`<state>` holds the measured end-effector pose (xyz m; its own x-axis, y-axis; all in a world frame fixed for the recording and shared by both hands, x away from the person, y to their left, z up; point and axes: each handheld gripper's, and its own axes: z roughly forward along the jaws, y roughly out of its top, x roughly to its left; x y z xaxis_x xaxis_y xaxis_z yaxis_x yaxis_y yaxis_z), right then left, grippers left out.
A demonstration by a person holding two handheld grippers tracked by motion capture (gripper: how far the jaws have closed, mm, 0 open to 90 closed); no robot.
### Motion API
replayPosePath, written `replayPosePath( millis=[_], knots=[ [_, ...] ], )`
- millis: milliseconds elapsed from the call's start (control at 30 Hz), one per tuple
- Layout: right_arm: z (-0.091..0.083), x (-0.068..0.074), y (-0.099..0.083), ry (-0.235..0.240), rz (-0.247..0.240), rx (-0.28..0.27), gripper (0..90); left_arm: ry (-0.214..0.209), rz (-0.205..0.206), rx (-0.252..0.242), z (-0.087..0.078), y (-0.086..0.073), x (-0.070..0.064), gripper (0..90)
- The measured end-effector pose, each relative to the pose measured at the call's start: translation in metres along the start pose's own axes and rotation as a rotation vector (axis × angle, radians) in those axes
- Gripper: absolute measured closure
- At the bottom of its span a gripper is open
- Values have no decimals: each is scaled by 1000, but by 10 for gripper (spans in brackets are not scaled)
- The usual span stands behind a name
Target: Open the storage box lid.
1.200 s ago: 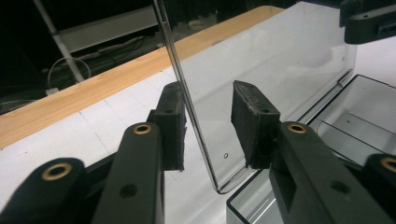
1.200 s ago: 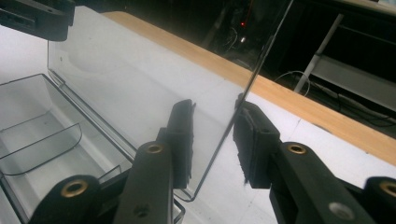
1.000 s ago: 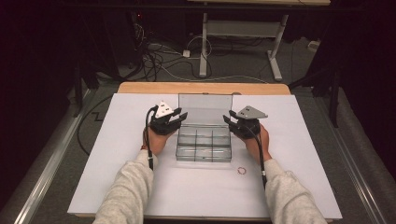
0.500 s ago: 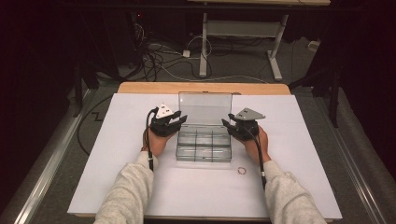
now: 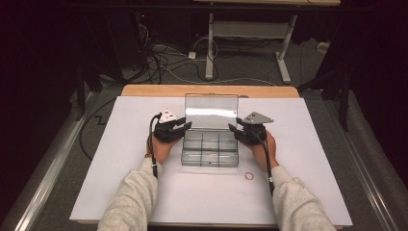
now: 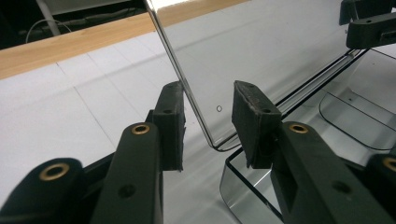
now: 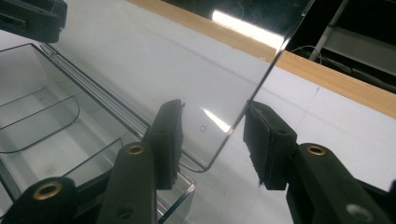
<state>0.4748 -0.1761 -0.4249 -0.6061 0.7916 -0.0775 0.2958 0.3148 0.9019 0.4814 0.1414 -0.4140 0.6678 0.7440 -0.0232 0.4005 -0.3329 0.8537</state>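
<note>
My left gripper has its jaws apart, straddling the lower left edge of the clear lid: one pad sits just outside the lid's edge and looks to be touching or nearly touching it, while the other pad stands off the inner face with a visible gap, so nothing is clamped. In the high view this gripper sits at the left rear corner of the clear box, my left hand behind it. My right gripper is likewise spread, its jaws on either side of the lid's right edge; the inner pad is on the box side, the outer pad is clear of the edge, and I see no grip there either. In the high view the right gripper is at the box's right rear corner, held by my right hand. The lid stands raised at the back of the box, roughly upright and leaning slightly away from me. The box rests near the middle of the white table top, its inside divided into compartments; I cannot tell whether anything lies in them. A small ring lies on the white surface just in front of the box's right front corner, apart from it. Beyond the white top runs a wooden edge, with cables on the floor behind.
</note>
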Motion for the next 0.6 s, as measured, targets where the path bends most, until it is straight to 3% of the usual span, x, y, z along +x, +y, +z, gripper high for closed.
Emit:
replayPosePath(
  millis=[133,233,333,600],
  knots=[
    [-1,0,-1,-20,0,3,561,-3,-29,-3,0,-3,3,629],
    [0,2,-1,-24,-22,15,550,10,-19,18,-1,-4,4,662],
    [0,4,-1,-27,-23,14,535,12,-26,8,-4,-4,5,661],
    [-7,4,0,-44,-34,8,456,20,45,13,-14,1,-1,640]
  ],
)
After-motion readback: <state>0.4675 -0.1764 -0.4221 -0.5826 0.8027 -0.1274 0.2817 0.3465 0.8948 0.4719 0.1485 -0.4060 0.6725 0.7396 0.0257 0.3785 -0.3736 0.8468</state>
